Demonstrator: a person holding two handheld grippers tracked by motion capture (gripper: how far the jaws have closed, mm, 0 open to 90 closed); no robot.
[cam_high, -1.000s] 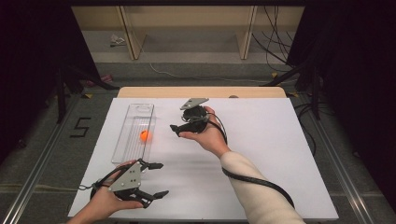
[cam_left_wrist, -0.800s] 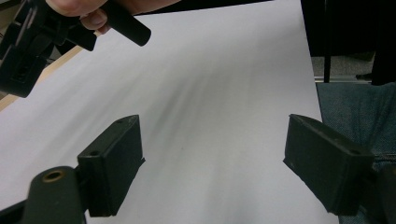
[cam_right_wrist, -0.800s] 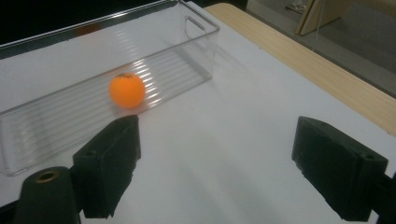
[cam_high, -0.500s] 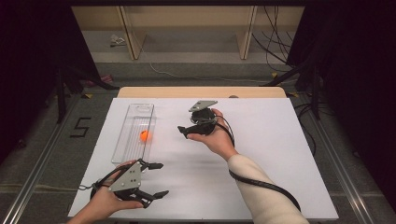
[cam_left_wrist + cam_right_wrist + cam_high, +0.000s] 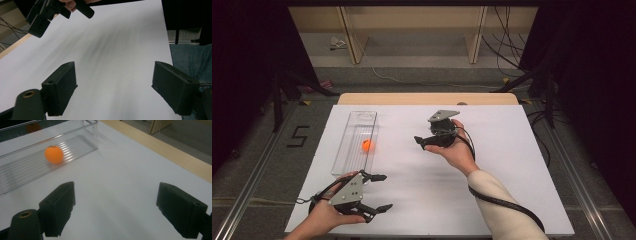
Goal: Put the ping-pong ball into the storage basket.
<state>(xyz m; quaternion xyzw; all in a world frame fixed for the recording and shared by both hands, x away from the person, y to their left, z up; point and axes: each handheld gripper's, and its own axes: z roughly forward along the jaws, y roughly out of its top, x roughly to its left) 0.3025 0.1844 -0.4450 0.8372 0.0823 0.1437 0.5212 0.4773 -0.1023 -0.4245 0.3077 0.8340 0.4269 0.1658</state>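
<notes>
An orange ball (image 5: 367, 145) lies inside a long clear tray (image 5: 362, 114) on the left part of the white table. In the right gripper view the ball (image 5: 54, 154) rests on the tray's ribbed floor (image 5: 22, 173), ahead and to the left of the jaws. My right gripper (image 5: 421, 142) hovers mid-table to the right of the tray, pointing left, open and holding nothing (image 5: 115, 210). My left gripper (image 5: 384, 191) sits near the table's front left edge, open and holding nothing (image 5: 113, 87). It looks across bare table toward the right gripper (image 5: 50, 12).
The white table top (image 5: 512, 165) has a wooden strip (image 5: 427, 98) along its far edge. Wooden frame legs and cables stand on the floor beyond it. A cable (image 5: 502, 202) trails along the right forearm.
The right gripper has drifted to the right, away from the tray. The left gripper and the ball have stayed put.
</notes>
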